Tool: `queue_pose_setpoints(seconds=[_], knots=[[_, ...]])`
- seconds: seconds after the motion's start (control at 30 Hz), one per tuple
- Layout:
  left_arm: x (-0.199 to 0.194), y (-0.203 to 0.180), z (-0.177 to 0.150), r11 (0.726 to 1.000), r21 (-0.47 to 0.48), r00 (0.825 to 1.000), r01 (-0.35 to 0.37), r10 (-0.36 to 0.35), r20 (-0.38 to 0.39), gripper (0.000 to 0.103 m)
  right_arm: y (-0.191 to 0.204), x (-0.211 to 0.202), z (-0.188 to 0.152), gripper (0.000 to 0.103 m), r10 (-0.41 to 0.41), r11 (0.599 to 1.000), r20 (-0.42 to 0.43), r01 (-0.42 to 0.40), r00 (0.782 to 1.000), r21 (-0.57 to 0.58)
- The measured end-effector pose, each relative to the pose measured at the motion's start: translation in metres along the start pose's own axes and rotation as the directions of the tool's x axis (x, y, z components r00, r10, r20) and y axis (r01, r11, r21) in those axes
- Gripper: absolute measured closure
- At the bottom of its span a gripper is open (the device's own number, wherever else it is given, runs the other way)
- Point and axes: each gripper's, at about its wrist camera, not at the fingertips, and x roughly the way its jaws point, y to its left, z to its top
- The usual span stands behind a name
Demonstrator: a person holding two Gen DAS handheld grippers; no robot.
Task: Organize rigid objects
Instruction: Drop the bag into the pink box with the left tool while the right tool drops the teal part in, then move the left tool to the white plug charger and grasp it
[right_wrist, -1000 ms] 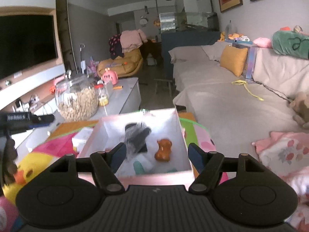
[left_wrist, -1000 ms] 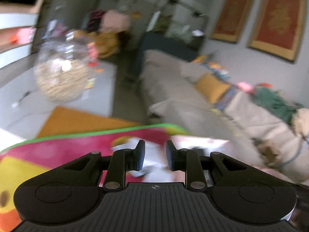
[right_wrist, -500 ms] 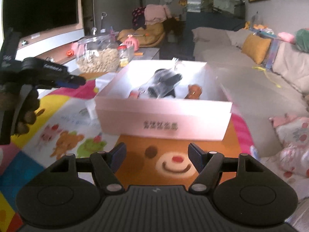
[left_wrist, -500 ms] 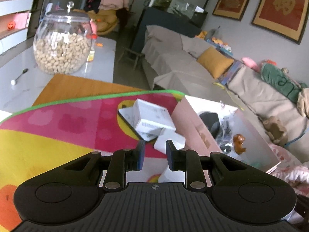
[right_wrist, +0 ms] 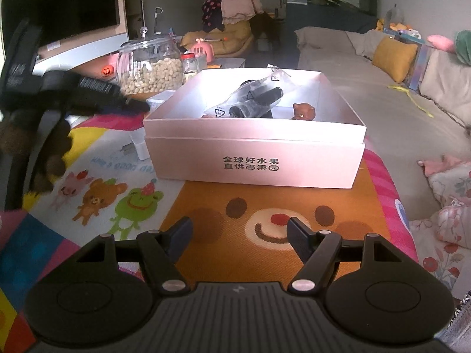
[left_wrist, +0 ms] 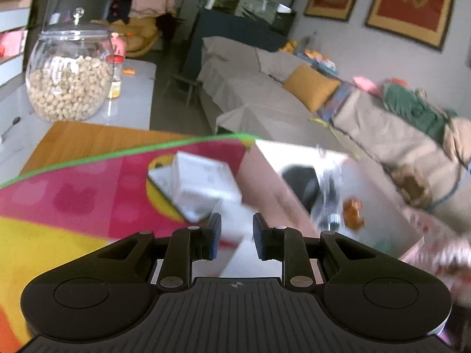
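A pale pink open box [right_wrist: 253,158] with printed characters stands on the colourful play mat [right_wrist: 265,223]. Inside it lie a black object in a clear bag [right_wrist: 256,97] and a small brown bear figurine [right_wrist: 304,111]. My right gripper [right_wrist: 240,232] hangs open and empty, low over the bear face on the mat, in front of the box. Left of the box lie stacked white cartons [left_wrist: 203,188] and a white adapter [right_wrist: 138,147]. My left gripper [left_wrist: 236,229] is shut with nothing in it, just short of those cartons. A hand holds the left gripper [right_wrist: 88,91] at the left of the right wrist view.
A glass jar of nuts [left_wrist: 69,82] stands on the grey table behind the mat, with a small bottle beside it. A grey sofa [left_wrist: 265,103] with a yellow cushion runs along the right. Flowered bedding [right_wrist: 447,200] lies right of the mat.
My right gripper drew back from above the box and sank to the mat in front of it. My left gripper dropped closer to the white cartons. Neither gripper's jaws changed.
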Motion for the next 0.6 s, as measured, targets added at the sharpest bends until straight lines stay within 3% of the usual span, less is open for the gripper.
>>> queue_pose_setpoints(seconds=[0.13,0.27,0.37,0.6], knots=[[0.028,-0.011,0.026,0.999,0.003,0.999,-0.048,0.048,-0.015,0.077,0.003,0.001,0.0,0.031,-0.005,1.0,0.0,0.005,1.0,-0.015],[0.049,-0.023,0.026,0.978,0.146,0.986,-0.15,0.159,-0.045,0.078,0.002,0.001,0.0,0.031,-0.002,1.0,-0.001,0.002,1.0,-0.014],[0.043,-0.021,0.019,0.972,0.2,0.99,-0.127,0.136,-0.037,0.078,0.003,0.0,0.001,0.031,0.007,1.0,-0.003,-0.007,1.0,-0.018],[0.019,-0.005,0.005,0.982,0.186,0.996,-0.013,0.028,-0.081,0.077,0.022,0.003,0.007,0.031,0.092,0.995,-0.022,-0.093,0.996,-0.042]])
